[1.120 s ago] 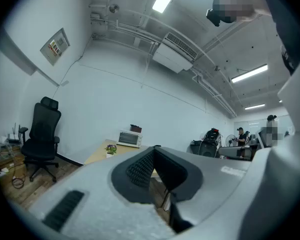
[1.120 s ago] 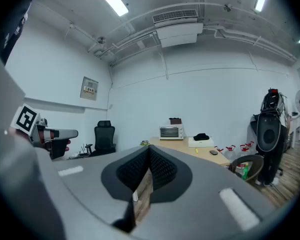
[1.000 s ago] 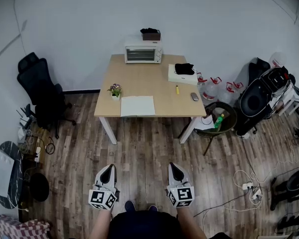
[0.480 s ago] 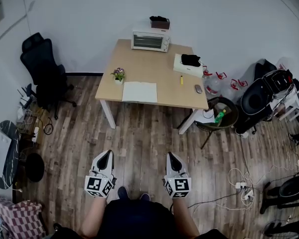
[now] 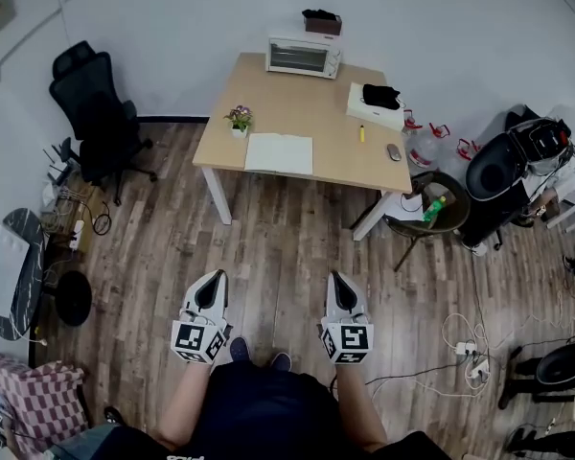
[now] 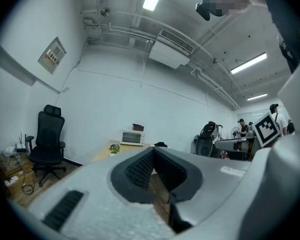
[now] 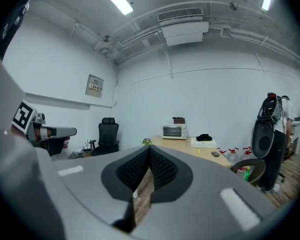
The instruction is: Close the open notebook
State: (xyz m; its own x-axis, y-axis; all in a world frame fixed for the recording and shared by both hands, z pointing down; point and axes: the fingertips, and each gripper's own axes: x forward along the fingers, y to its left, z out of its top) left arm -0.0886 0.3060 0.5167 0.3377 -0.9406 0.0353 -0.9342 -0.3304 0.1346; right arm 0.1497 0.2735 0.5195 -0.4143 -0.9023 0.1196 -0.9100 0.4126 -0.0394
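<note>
The open notebook (image 5: 279,153) lies flat with white pages up at the near edge of a light wooden table (image 5: 297,103) across the room. My left gripper (image 5: 217,279) and right gripper (image 5: 337,278) are side by side over the wooden floor, close to the person's body and far from the table. Both are shut with nothing in them. In the left gripper view the left gripper (image 6: 152,151) points level toward the distant table (image 6: 106,151). The right gripper (image 7: 150,149) does the same in its own view, with the table (image 7: 200,148) beyond its tip.
On the table stand a toaster oven (image 5: 304,56), a small potted plant (image 5: 238,119), a white box (image 5: 374,108) with a black item, a yellow pen (image 5: 361,133) and a mouse (image 5: 394,151). A black office chair (image 5: 96,113) stands left. A round bin (image 5: 433,211) and cables (image 5: 465,348) lie right.
The head view has swung: the table and chair now sit higher and further right in the picture. Both grippers stay side by side and shut, low in front of the person.
</note>
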